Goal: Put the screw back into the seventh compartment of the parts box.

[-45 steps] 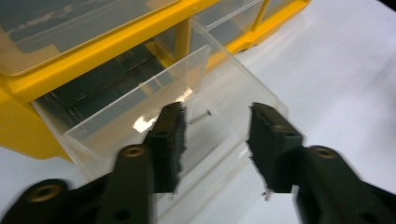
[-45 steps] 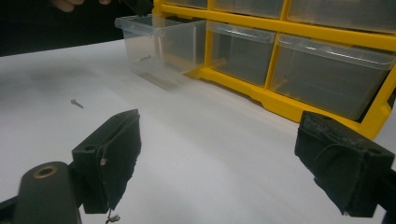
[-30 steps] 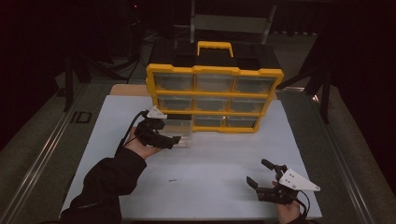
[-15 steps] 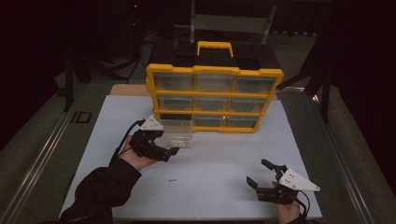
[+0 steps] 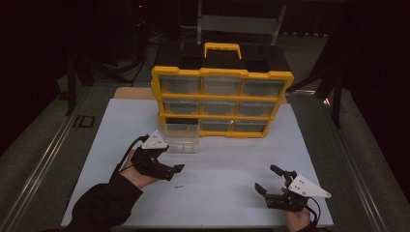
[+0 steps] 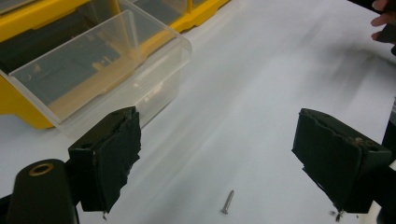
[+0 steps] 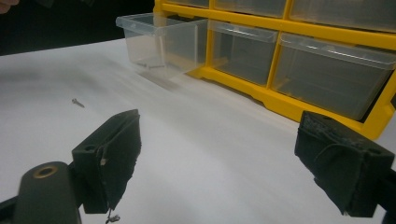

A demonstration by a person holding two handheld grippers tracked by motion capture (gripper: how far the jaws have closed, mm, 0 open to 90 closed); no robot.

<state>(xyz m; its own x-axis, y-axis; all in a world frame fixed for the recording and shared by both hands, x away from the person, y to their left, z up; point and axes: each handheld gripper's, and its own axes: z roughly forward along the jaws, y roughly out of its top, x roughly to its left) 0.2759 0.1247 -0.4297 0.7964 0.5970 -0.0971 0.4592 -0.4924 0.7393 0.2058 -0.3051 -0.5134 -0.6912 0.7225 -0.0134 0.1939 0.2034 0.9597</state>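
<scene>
Lying between the left gripper [image 6: 219, 163]'s parted jaws — one screw [image 6: 227, 202]; right gripper [image 5: 276, 186] gapes too, beside one pulled-out drawer [image 5: 183, 137].

The high view looks forward and down from above the person's side, taking in the whole white table [image 5: 222, 159] with the yellow organizer [image 5: 221, 104] at 12 o'clock. The left gripper view sits low and close over the tabletop, facing the pulled-out clear drawer [image 6: 100, 70] at 10 o'clock and a small screw [image 6: 227, 202] at 6 o'clock. The right gripper view, equally low, faces the organizer's front at 1 o'clock; both gripper views share that drawer and screw.
</scene>
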